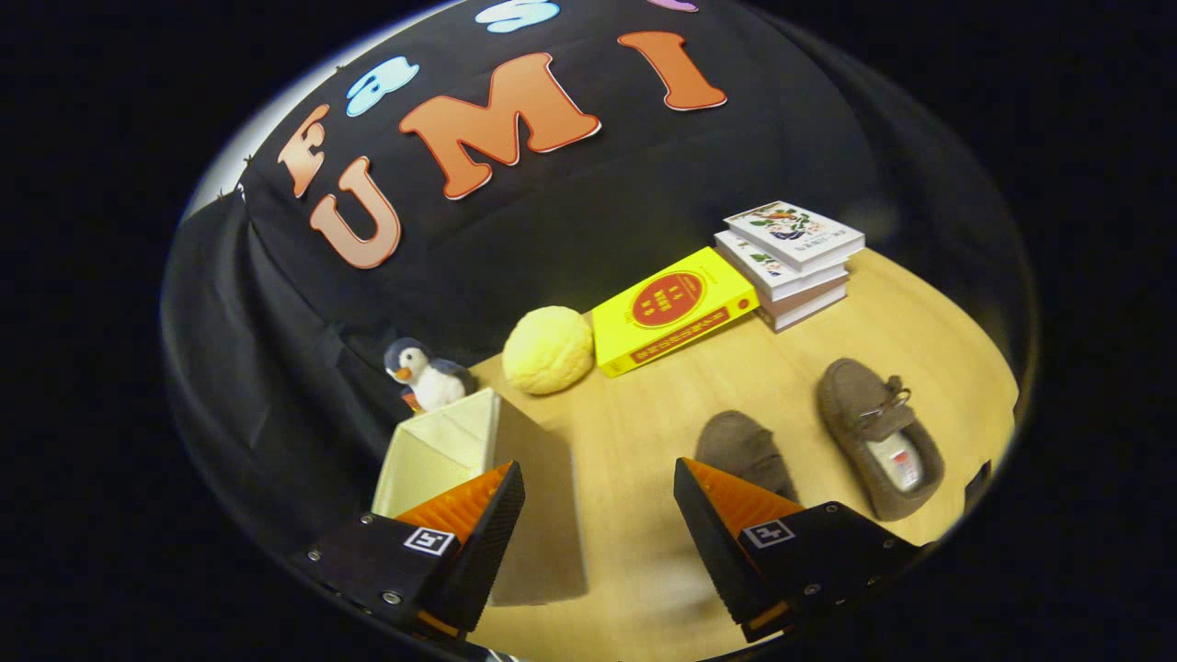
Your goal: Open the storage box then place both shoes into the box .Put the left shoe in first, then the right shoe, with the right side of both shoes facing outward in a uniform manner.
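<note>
My gripper [598, 496] hangs open above the wooden table [644, 414], nothing between its orange fingers [478, 501]. A cream storage box [441, 450] stands just behind the left finger, its top open and its inside pale. Two brown suede shoes lie on the right. One shoe [740, 450] sits just beyond the right finger, partly hidden by it. The other shoe [878, 432] lies further right, its bow and light insole showing.
A toy penguin [425, 372] stands behind the box against the black cloth. A yellow plush ball [549, 349], a yellow book [671, 308] and a stack of books [793, 262] line the back of the table.
</note>
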The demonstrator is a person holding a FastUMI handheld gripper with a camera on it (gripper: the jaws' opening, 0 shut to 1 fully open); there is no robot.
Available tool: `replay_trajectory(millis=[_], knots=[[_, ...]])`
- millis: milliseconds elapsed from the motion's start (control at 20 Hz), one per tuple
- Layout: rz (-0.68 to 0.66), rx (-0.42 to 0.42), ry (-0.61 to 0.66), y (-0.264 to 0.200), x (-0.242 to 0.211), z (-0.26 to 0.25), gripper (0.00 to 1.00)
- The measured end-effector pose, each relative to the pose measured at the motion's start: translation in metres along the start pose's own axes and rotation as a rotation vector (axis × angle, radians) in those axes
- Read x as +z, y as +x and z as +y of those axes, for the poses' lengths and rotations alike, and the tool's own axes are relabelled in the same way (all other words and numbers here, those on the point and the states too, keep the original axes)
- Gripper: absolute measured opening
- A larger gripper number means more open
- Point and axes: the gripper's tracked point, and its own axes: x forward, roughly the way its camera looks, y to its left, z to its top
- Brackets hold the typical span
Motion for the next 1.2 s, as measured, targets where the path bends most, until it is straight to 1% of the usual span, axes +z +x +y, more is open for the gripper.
replay_trajectory(millis=[150, 350, 550, 650, 850, 950, 1000, 1050, 1100, 1150, 1200], knots=[[-0.011, -0.095, -0.106, -0.003, -0.01, -0.048, 0.98], [-0.019, -0.168, -0.203, -0.003, -0.023, -0.088, 0.97], [0.012, -0.201, -0.25, 0.007, -0.046, -0.112, 0.95], [0.029, -0.196, -0.254, 0.017, -0.056, -0.118, 0.88], [0.074, -0.203, -0.301, 0.039, -0.068, -0.131, 0.82], [0.081, -0.199, -0.308, 0.051, -0.07, -0.133, 0.76], [0.088, -0.198, -0.309, 0.056, -0.072, -0.134, 0.69], [0.097, -0.195, -0.311, 0.061, -0.073, -0.135, 0.65], [0.102, -0.196, -0.312, 0.066, -0.074, -0.136, 0.56], [0.108, -0.189, -0.311, 0.07, -0.075, -0.135, 0.51], [0.112, -0.181, -0.309, 0.075, -0.076, -0.133, 0.42]])
